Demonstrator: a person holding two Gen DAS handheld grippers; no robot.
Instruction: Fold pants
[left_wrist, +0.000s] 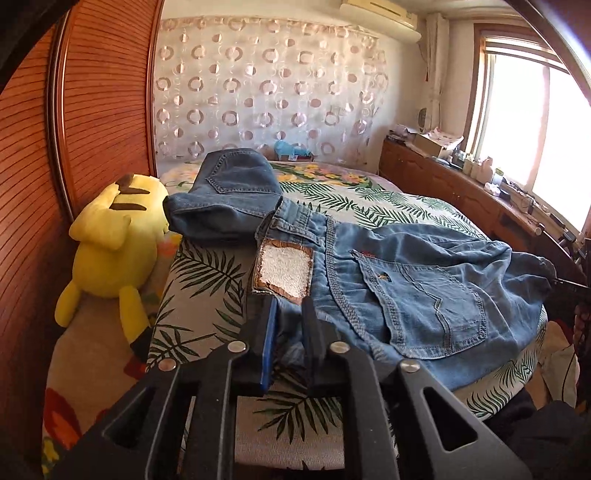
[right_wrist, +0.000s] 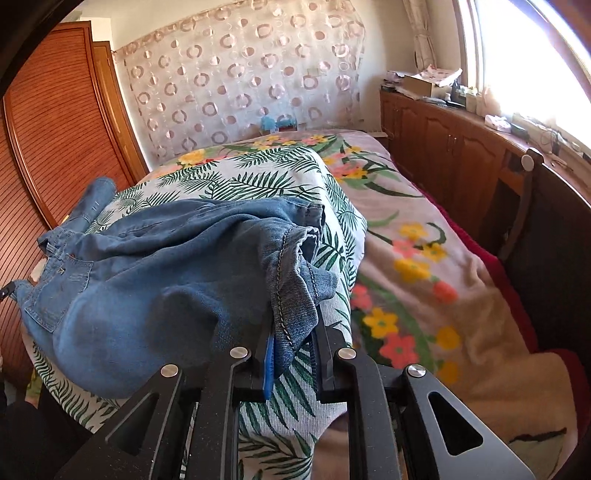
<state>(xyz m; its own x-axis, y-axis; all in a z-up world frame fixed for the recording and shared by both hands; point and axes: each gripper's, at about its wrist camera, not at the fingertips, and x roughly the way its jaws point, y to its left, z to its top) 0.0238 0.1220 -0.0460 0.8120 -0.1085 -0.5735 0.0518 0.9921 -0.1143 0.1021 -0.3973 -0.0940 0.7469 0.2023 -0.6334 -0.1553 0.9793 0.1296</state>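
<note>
We are working on a pair of jeans (left_wrist: 424, 280) spread over a leaf-print cushion (left_wrist: 207, 273) on the bed (right_wrist: 424, 258), and the fold is looking only partly done: the cloth is lying bunched and rumpled rather than flat, with the back pocket facing up. The left gripper (left_wrist: 290, 306) is sitting at the waistband, just below the label patch (left_wrist: 282, 271), its jaws nearly closed with denim lying between them, though we cannot tell if they are pinching it. The right gripper (right_wrist: 291, 332) is narrowly parted and clamping a hem fold (right_wrist: 295, 291) that is drooping straight ahead of it. Smoothing and a clean final fold are still remaining, we are judging. Ahead and left of the left gripper, another folded pair (left_wrist: 229, 199) is crowding the cushion, and a yellow plush toy (left_wrist: 118, 243) is lying further left
</note>
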